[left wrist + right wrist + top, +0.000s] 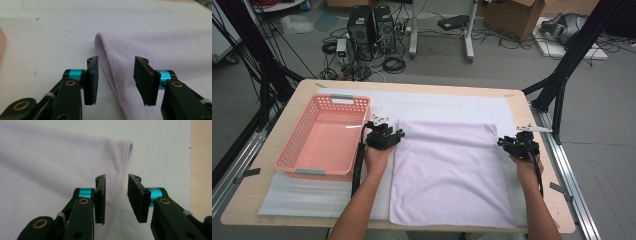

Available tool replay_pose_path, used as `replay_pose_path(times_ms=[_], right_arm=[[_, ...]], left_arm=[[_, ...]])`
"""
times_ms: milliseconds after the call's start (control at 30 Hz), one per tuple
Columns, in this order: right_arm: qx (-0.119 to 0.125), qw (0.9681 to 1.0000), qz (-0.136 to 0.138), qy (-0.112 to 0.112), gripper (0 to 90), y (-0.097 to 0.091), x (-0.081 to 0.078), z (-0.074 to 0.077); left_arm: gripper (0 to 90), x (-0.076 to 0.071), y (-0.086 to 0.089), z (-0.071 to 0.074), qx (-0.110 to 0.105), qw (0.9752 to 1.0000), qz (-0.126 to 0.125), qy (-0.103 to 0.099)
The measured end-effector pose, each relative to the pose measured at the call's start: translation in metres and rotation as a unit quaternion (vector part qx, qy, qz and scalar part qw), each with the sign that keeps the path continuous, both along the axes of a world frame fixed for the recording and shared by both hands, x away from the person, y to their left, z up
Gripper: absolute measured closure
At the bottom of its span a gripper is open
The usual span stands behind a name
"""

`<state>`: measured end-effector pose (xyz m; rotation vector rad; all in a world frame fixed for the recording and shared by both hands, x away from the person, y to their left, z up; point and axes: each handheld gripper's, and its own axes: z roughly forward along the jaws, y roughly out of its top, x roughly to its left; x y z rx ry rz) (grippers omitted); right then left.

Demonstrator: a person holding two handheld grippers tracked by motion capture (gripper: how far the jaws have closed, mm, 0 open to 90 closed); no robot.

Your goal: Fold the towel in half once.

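Lilac folded towel (449, 172) lies flat mid-counter, its far corners between the parted left tongs (115, 81) and right tongs (116, 197), neither gripping.

On the table lies one lilac towel (451, 172), folded flat, and beside it stands one pink plastic basket (323, 137). Under both lies one white mat (439, 104), on one wooden table (297, 95). Two hand-held grippers are at work, the left gripper (384, 135) and the right gripper (517, 144), each with two black jaws, so four jaws in all. Two forearms come in from the near edge. On the floor behind stand two black computer towers (371, 26) and one cardboard box (514, 15).
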<state>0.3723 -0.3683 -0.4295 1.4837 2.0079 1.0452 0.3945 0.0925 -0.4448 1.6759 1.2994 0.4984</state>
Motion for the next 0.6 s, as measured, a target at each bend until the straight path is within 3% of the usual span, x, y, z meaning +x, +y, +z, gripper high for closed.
replay_pose_path(times_ms=[100, 200, 367, 467, 533, 600], right_arm=[[0.005, 0.9999, 0.013, -0.006, 65.0, 0.002, 0.009, 0.005], [-0.001, 0.9996, 0.028, -0.008, 61.4, 0.007, 0.018, 0.008], [-0.013, 0.9986, 0.049, -0.015, 46.9, 0.012, 0.04, 0.001], [-0.038, 0.9968, 0.069, -0.014, 40.8, 0.023, 0.057, -0.004], [-0.04, 0.9959, 0.079, -0.016, 37.7, 0.03, 0.067, -0.005], [-0.056, 0.9956, 0.073, -0.021, 35.3, 0.036, 0.074, -0.006]], left_arm=[[55.0, 0.001, -0.002, -0.003, -0.006, 0.9998, -0.017, 0.0], [55.5, 0.001, -0.005, -0.003, -0.018, 0.9992, -0.033, -0.013], [55.5, 0.003, -0.013, -0.003, -0.008, 0.9983, -0.058, -0.009], [55.2, 0.003, -0.013, -0.004, -0.005, 0.9981, -0.06, -0.011], [55.0, 0.002, -0.012, -0.003, -0.002, 0.9981, -0.06, -0.011], [54.8, 0.002, -0.012, -0.003, -0.001, 0.9979, -0.064, -0.009]])
